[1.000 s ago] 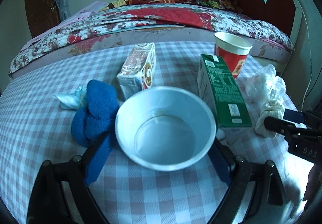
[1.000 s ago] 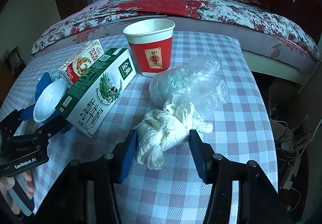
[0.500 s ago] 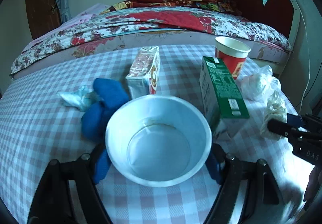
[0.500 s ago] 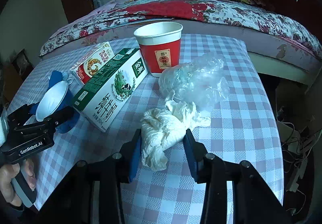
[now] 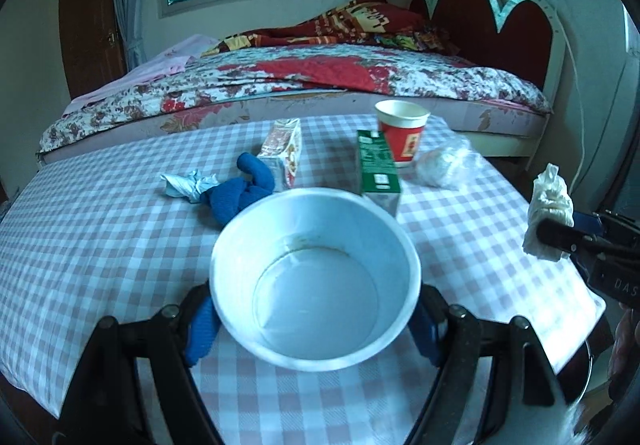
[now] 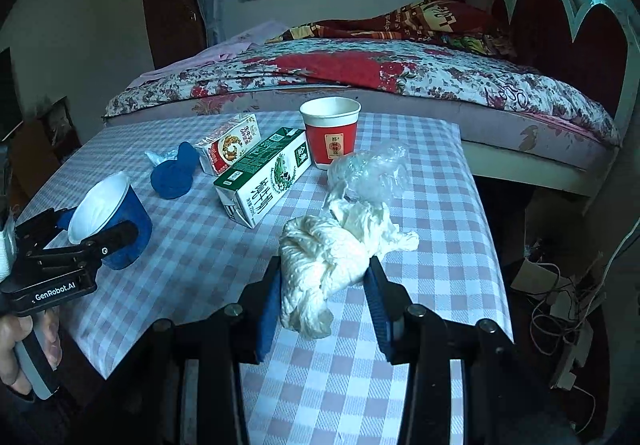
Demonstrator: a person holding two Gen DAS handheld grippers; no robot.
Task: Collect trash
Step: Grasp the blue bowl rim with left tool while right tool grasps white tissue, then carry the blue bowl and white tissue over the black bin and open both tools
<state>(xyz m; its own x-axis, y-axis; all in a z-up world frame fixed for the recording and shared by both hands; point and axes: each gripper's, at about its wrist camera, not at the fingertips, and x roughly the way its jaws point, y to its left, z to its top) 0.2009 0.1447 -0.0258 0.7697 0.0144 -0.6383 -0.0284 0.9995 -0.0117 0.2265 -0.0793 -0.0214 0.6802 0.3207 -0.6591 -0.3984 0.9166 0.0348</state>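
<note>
Crumpled tissue wad (image 6: 320, 265) clamped in right gripper (image 6: 322, 297), off the checked tablecloth (image 6: 420, 285) | left gripper (image 5: 312, 321) clamped on paper bowl (image 5: 316, 285) | green milk carton (image 6: 266, 173) lying flat

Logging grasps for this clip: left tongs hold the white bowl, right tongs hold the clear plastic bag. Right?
Not quite. The right tongs hold the crumpled white tissue, as the right wrist view shows; the plastic bag lies on the table behind it. The left tongs do hold the white bowl.
</note>
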